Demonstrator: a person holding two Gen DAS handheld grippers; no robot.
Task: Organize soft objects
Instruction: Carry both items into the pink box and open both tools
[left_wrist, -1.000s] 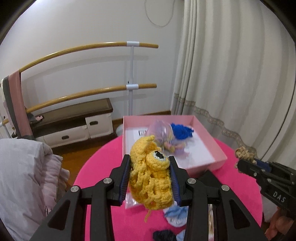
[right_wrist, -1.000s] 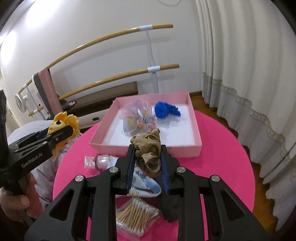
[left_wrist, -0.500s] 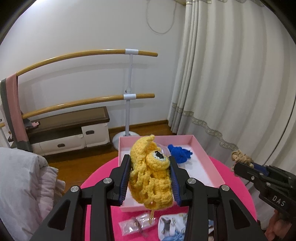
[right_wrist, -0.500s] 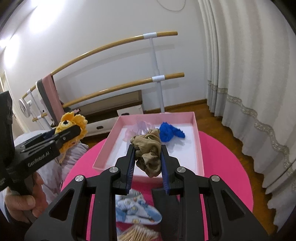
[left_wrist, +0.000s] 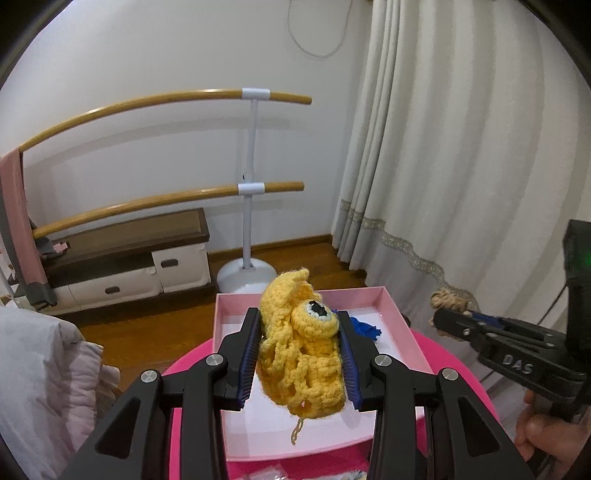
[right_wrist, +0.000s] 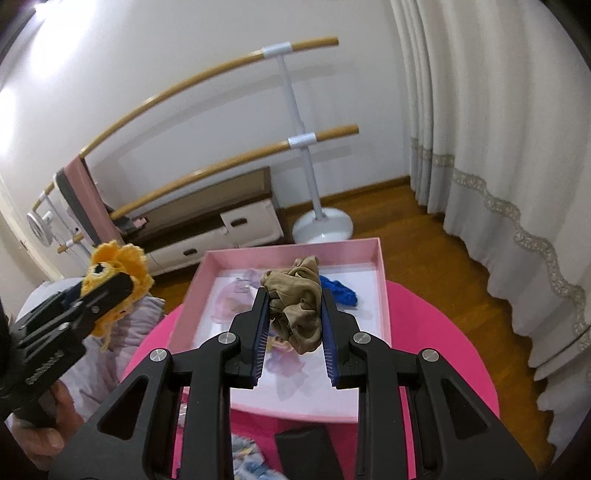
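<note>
- the blue yarn piece (left_wrist: 364, 326) shows only a corner in the left wrist view, the rest behind the yellow crochet toy (left_wrist: 301, 350).
- the sheer lilac item (right_wrist: 236, 299) in the pink box (right_wrist: 291, 250) is partly covered.
- a patterned cloth (right_wrist: 245, 458) is cut off by the bottom edge.

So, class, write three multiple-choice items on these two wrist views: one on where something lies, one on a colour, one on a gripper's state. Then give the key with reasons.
1. Where does the blue crochet piece lie?
A. in the pink box
B. on the floor
C. on the cabinet

2. What colour is the crochet toy in the left gripper?
A. green
B. yellow
C. white

3. What is the right gripper doing?
A. standing open and empty
B. pinching the box wall
C. clamped on a tan scrunchie

Key: 1 A, it rests on the box's white floor. 2 B, yellow yarn fills the jaws. 3 C, tan fabric is squeezed between both pads.
</note>
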